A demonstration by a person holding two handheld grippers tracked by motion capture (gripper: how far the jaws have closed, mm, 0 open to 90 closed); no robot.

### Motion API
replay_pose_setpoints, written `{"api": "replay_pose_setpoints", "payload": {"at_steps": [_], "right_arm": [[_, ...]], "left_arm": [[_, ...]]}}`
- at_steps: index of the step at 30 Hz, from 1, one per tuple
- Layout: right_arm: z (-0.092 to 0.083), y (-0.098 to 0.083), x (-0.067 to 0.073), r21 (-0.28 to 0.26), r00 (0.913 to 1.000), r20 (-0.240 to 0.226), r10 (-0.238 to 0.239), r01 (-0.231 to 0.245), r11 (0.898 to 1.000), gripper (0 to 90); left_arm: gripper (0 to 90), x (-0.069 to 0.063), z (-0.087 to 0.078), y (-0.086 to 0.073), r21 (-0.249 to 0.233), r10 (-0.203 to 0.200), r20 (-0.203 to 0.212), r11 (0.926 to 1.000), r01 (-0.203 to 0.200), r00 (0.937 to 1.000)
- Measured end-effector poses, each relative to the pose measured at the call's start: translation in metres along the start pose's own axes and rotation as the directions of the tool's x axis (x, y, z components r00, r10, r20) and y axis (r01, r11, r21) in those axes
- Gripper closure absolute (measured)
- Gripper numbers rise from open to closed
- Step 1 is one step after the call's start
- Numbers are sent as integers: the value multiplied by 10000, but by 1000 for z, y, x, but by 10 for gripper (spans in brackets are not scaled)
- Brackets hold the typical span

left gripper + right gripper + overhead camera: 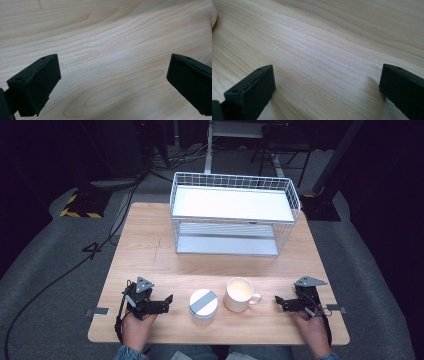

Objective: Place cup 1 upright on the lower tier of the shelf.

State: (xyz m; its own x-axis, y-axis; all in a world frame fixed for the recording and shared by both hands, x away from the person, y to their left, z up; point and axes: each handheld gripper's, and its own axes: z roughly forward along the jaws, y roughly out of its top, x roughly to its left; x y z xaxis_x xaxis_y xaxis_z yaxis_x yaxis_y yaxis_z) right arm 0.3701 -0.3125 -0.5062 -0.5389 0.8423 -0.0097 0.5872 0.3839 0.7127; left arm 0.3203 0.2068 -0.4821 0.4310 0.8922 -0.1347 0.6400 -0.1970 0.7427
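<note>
Wooden table [150, 250] with mug [240, 294] and tin [203, 303] between left tool [167, 301] and right tool [278, 301], both jaws apart over bare wood.

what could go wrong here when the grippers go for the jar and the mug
The round white jar with a grey-striped lid and the cream ceramic mug stand close together near the front edge of the wooden table. The open left gripper closing on the jar might nudge it into the mug.

The mug's handle points toward the open right gripper; a grip on the handle alone could let the mug tip.
</note>
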Motion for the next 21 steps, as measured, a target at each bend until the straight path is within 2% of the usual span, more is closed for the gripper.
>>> {"api": "replay_pose_setpoints", "payload": {"at_steps": [5,6,9,10,14,21], "right_arm": [[0,0,0,25,10000,21,-2,1,10000,5],[0,0,0,29,10000,23,-1,1,10000,5],[0,0,0,26,10000,17,-1,1,10000,5],[0,0,0,28,10000,23,-2,2,10000,5],[0,0,0,26,10000,23,-4,4,10000,5],[0,0,0,26,10000,20,0,0,10000,5]], "left_arm": [[0,-4,-7,1,-171,145,231,9998,-141,9996],[0,-6,-12,2,-371,170,236,9992,-162,9996],[0,-9,-18,3,-559,227,261,9982,-212,9994],[0,-12,-24,5,-772,293,316,9967,-268,9991],[0,-20,-33,8,-1129,505,369,9925,-460,9980],[0,-26,-40,11,-1288,580,640,9904,-494,9963]]}}
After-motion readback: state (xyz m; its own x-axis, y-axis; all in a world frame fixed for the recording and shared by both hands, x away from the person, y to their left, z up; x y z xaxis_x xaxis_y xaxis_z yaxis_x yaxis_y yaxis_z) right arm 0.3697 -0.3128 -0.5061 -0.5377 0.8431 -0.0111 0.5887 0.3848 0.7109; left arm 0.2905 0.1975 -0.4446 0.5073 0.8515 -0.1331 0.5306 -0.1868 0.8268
